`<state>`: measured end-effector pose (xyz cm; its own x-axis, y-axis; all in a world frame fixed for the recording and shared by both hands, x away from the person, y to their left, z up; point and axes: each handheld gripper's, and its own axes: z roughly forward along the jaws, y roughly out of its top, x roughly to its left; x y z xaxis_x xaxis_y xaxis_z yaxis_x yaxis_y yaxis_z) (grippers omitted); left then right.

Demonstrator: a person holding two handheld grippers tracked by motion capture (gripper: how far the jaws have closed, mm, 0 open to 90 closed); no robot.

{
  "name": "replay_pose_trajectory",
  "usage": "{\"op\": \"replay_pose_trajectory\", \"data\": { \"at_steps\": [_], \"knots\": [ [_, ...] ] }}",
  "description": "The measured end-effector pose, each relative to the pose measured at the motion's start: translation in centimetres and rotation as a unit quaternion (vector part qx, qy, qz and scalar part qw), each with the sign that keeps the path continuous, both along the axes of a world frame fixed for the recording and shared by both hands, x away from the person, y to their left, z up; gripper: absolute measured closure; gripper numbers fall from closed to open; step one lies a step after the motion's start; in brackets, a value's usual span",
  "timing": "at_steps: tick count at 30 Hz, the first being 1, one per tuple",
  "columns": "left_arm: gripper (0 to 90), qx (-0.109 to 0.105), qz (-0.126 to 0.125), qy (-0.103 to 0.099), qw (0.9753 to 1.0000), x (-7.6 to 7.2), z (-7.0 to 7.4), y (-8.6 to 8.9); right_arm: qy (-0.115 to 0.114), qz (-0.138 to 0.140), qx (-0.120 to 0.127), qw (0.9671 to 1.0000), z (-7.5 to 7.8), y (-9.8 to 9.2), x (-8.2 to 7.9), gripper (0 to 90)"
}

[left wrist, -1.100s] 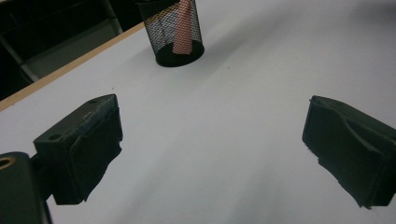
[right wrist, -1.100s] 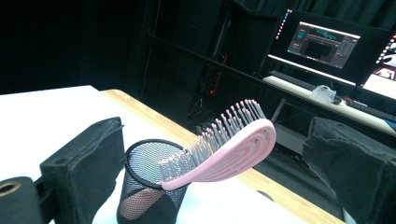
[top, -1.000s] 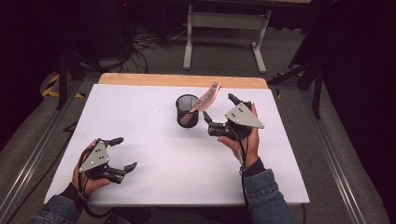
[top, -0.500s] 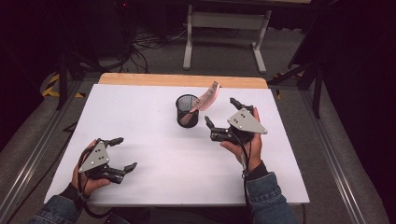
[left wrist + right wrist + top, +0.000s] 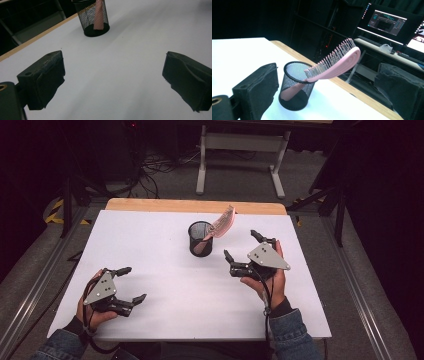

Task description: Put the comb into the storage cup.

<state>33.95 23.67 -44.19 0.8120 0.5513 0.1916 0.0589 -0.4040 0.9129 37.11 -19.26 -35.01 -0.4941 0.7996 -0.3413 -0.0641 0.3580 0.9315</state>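
We note the right gripper [image 5: 243, 246] has drawn back from the cup [image 5: 200, 238]; the brush [image 5: 222, 223] leans inside, released. Both grippers' jaws stand open; the left gripper [image 5: 129, 283] idles on the counter [image 5: 165, 285].

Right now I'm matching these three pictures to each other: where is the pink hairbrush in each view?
High view: pink hairbrush leans right out of the black mesh cup, centre table.
Left gripper view: its handle shows through the mesh, top centre.
Right gripper view: brush at centre, bristles up.
Shared landmark: the mesh cup.
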Motion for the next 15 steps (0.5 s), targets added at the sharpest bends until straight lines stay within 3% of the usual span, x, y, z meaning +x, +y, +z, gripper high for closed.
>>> {"op": "replay_pose_trajectory", "data": {
  "at_steps": [15],
  "knots": [
    [5.3, 0.001, 0.0, 0.001, 1.0, 0.0, 0.0, 0.0, 0.006, -0.01, -0.013, 0.9998, -0.9, -1.6, -1.1, 5.2]
  ]
}}
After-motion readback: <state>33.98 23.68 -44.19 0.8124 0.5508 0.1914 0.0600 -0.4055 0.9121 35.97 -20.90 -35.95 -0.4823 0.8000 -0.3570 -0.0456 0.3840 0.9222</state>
